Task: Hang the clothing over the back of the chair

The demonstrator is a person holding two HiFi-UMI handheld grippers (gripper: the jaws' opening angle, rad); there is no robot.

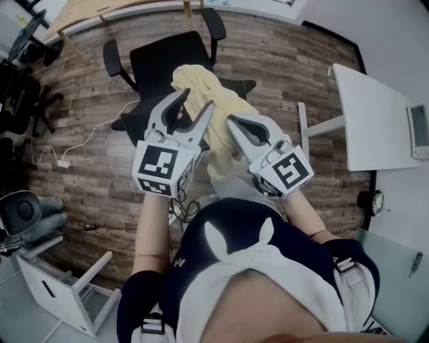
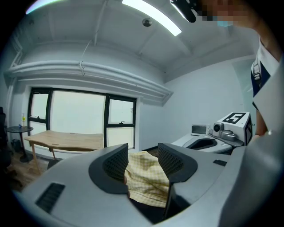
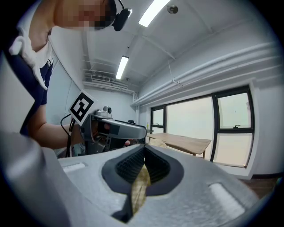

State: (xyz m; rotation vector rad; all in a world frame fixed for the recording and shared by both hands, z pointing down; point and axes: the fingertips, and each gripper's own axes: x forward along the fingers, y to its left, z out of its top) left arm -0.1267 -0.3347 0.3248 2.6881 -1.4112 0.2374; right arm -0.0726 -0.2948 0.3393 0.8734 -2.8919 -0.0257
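Observation:
A pale yellow checked garment (image 1: 221, 137) hangs bunched in front of a black office chair (image 1: 161, 57) on the wooden floor. My right gripper (image 1: 232, 120) is shut on a thin fold of it, which shows pinched between the ribbed pads in the right gripper view as clothing (image 3: 141, 188) inside the right gripper (image 3: 143, 166). My left gripper (image 1: 196, 100) stands open just left of the cloth, jaws spread wide. In the left gripper view the garment (image 2: 144, 179) lies loosely in the gap of the left gripper (image 2: 143, 162), and no pinch shows.
A white desk (image 1: 375, 120) with a small device (image 1: 419, 130) stands at the right. A wooden table (image 1: 100, 13) runs along the far wall. Cables (image 1: 67, 157) trail on the floor at the left, near other black chairs (image 1: 20, 87) and a white rack (image 1: 67, 295).

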